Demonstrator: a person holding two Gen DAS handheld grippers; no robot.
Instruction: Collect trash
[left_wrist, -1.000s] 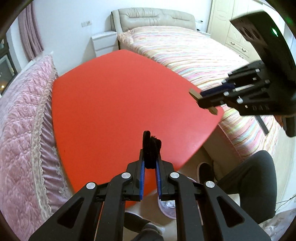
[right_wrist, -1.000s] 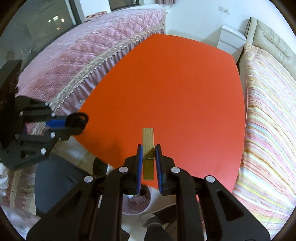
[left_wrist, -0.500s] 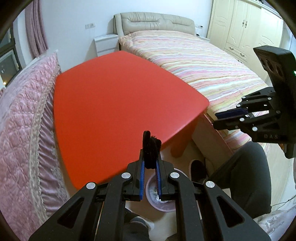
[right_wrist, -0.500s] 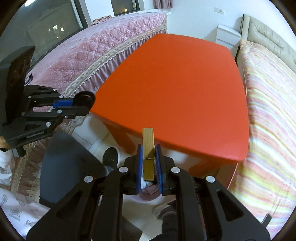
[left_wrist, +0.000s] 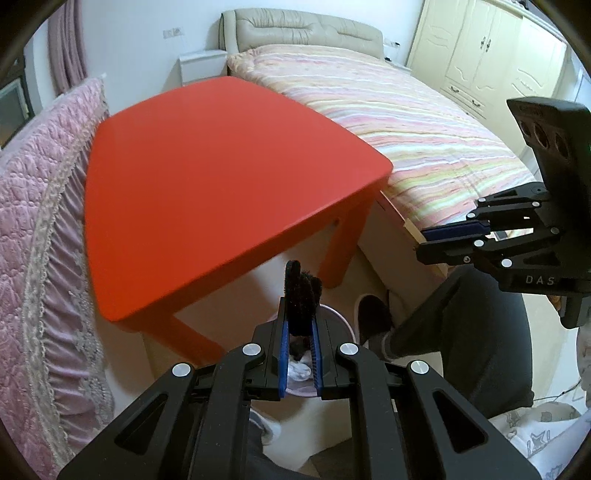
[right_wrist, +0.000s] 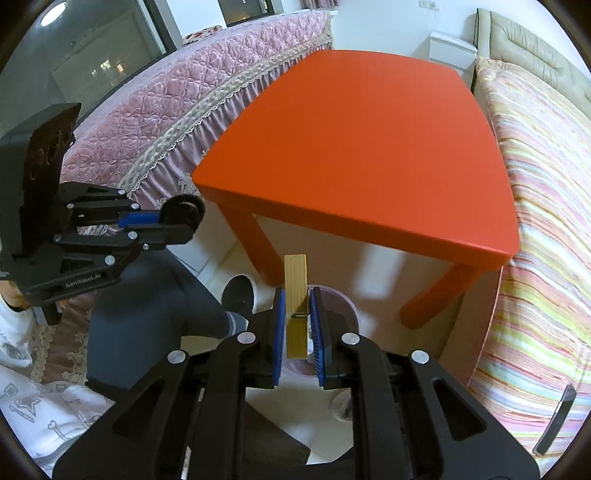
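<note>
My left gripper (left_wrist: 299, 332) is shut on a black fuzzy ring (left_wrist: 301, 291), held upright over a pale pink waste bin (left_wrist: 338, 321) on the floor by the red table (left_wrist: 221, 177). White crumpled trash (left_wrist: 299, 369) lies in the bin. My right gripper (right_wrist: 297, 325) is shut on a wooden clothespin (right_wrist: 295, 295), also above the bin (right_wrist: 340, 306). The right gripper shows at the right of the left wrist view (left_wrist: 443, 236); the left gripper with its black ring (right_wrist: 183, 212) shows at the left of the right wrist view.
The red table (right_wrist: 362, 155) stands between a pink quilted bed (right_wrist: 177, 96) and a striped bed (left_wrist: 399, 122). The person's dark-trousered leg (left_wrist: 461, 325) and slippered foot (left_wrist: 373, 314) are beside the bin. White wardrobes (left_wrist: 491, 55) stand far right.
Both grippers have pulled back from over the tabletop and lowered past its near edge, so they now hang over the bin. Each keeps its hold.
</note>
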